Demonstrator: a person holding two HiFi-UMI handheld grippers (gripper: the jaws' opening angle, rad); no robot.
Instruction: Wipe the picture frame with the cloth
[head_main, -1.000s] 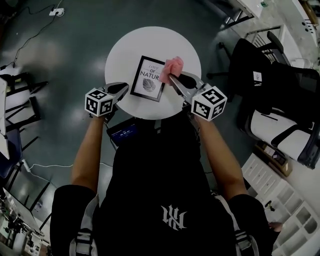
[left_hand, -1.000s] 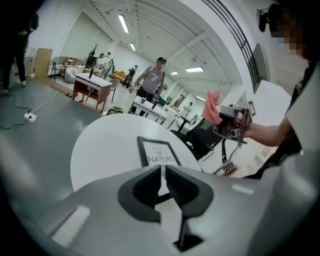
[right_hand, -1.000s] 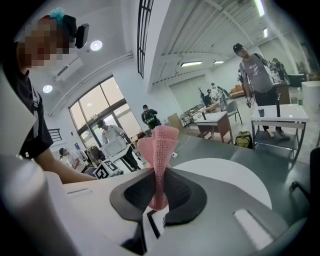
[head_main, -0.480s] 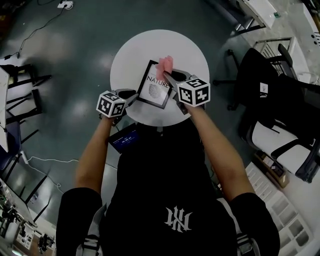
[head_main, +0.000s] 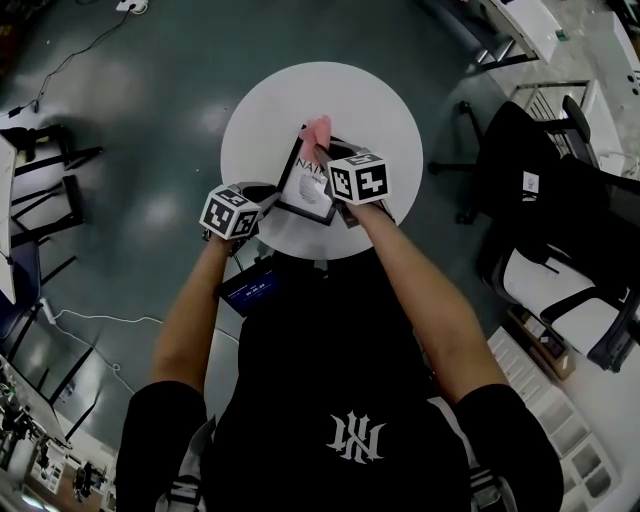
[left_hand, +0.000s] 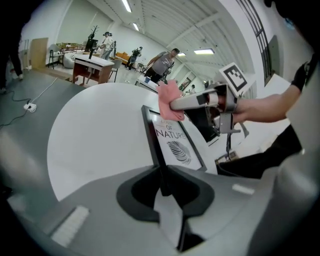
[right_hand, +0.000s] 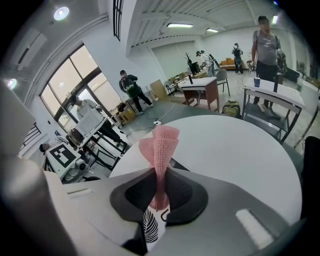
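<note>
— so, where's the picture frame (head_main: 303, 192) right now?

— on the round white table (head_main: 375, 100), at its near side. it's black-edged, with a leaf print and lettering under the glass. my left gripper (head_main: 266, 193) has it by the near left edge; in the left gripper view the jaws are closed with that dark edge (left_hand: 172, 145) running straight in between them (left_hand: 162, 181).

— and your other hand?

— my right gripper (head_main: 322, 150) reaches in from the right, over the frame's far part. its jaws are pinched together on the pink cloth (head_main: 316, 130), which fans out beyond the tips. in the right gripper view the cloth (right_hand: 160, 147) stands up out of the closed jaws (right_hand: 159, 194), and the leaf print of the frame (right_hand: 149, 226) shows just beneath them.

— is the cloth touching the frame?

— from the left gripper view the cloth (left_hand: 170, 100) sits at the frame's far edge, over the top of the lettering, with the right gripper (left_hand: 176, 105) behind it. whether it presses on the glass i can't tell.
</note>
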